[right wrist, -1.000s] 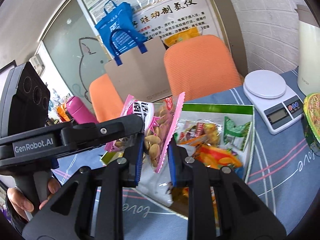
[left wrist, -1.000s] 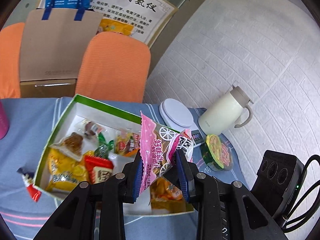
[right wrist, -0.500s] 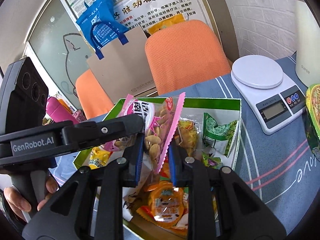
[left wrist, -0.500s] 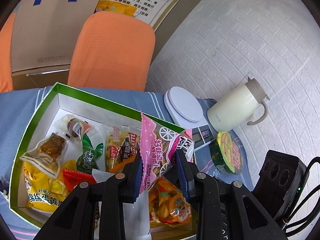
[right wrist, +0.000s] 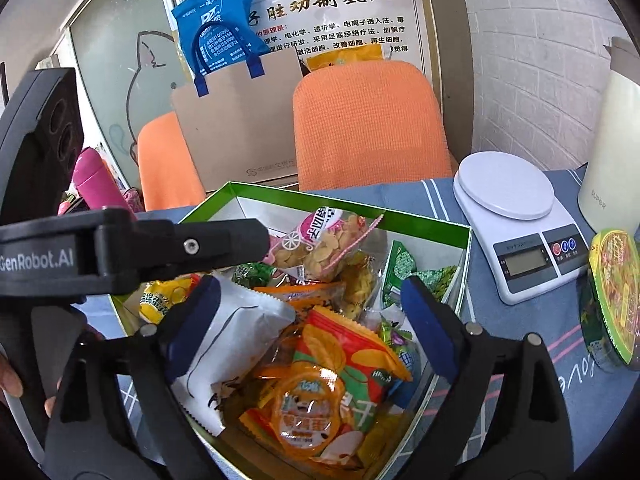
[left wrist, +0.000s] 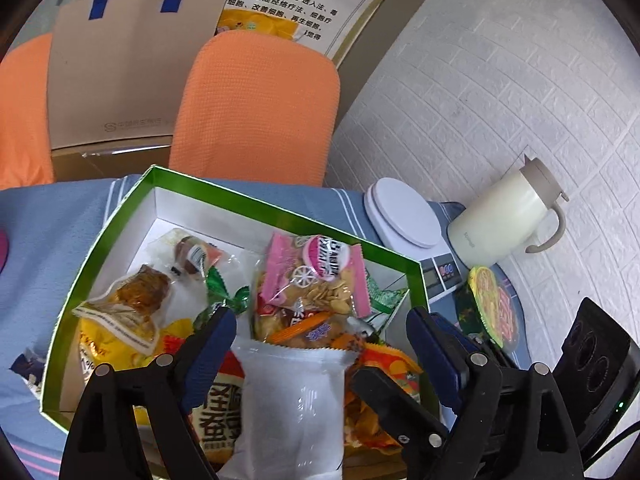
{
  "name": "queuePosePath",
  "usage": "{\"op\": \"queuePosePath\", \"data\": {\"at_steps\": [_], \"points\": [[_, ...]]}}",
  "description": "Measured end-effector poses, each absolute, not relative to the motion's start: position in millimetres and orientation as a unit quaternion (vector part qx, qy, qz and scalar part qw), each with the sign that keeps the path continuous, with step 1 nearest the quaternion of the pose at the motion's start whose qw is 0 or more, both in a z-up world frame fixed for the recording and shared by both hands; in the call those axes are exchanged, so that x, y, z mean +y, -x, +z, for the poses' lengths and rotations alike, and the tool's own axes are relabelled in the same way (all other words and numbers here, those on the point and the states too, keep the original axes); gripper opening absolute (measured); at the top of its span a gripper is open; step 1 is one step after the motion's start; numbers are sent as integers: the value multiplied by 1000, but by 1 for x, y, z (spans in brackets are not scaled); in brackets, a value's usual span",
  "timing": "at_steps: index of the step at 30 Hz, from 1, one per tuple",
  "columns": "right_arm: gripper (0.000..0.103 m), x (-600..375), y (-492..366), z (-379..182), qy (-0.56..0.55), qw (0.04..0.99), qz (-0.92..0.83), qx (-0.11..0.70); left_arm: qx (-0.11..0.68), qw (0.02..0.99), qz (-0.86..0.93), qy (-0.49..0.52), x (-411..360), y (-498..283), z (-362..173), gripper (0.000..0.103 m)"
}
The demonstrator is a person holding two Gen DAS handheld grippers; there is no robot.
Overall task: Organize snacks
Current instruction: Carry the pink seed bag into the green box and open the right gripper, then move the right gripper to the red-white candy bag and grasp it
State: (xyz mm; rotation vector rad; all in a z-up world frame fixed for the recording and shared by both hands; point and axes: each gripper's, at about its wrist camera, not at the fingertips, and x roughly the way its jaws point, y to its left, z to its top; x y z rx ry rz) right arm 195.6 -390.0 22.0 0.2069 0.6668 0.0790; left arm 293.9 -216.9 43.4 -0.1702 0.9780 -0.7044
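Released: pink snack bag (left wrist: 312, 292) now in box (left wrist: 280, 210) | both tools spread

The left gripper (right wrist: 132, 248) body reads "GenRobot.AI". The cream kettle (right wrist: 612, 152) carries "SUPOR" near its base. The wall poster (right wrist: 344, 12) is headed with large Chinese characters ending "制氢仪". The tabletop (right wrist: 576, 364) cloth shows "love" in script. Snack wrappers bear Chinese print too small to read.

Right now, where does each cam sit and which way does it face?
Left wrist: on the left gripper, looking down into the green snack box; own open fingers show.
Right wrist: on the right gripper, same box from the right; open fingers and the left gripper's body show.
Shared: box, pink snack bag, scale.
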Motion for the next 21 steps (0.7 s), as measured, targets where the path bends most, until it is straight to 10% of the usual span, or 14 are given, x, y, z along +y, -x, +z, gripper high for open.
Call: {"op": "queuePosePath", "data": {"at_steps": [21], "points": [[99,-329,-158,58,-104,943,52,311,419,862,-247,143,-54,-255,78,89]]}}
